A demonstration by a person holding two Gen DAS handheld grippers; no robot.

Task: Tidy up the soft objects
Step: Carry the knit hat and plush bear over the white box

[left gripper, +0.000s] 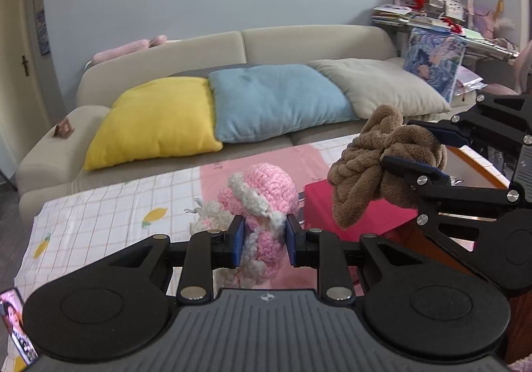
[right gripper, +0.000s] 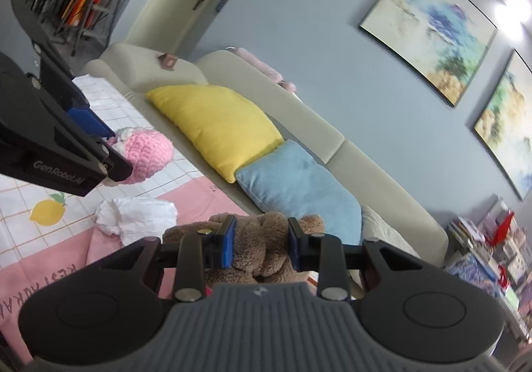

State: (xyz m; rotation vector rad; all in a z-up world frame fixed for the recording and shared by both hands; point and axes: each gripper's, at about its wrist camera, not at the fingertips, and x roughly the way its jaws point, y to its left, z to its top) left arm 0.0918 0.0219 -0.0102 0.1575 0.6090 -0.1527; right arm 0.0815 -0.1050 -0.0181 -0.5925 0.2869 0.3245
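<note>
L gripper (left gripper: 264, 240) is clamping the pink knit toy (left gripper: 262, 202), R gripper (right gripper: 261, 245) is pinching the brown plush (right gripper: 262, 240); both are hanging lifted, prob for sorting, w/ red box (left gripper: 359, 209) below. Beyond, 3 cushions are lining the sofa (left gripper: 299, 36).

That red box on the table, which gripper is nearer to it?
Right. The right gripper hangs the brown plush above the red box; the left gripper, holding the pink crochet toy, sits beside it.

Three cushions (left gripper: 266, 102) lie side by side on a sofa (left gripper: 299, 39) behind the cloth-covered worktop (left gripper: 99, 212). A box (left gripper: 359, 209) sits on the worktop, right of a knitted toy (left gripper: 262, 202).
</note>
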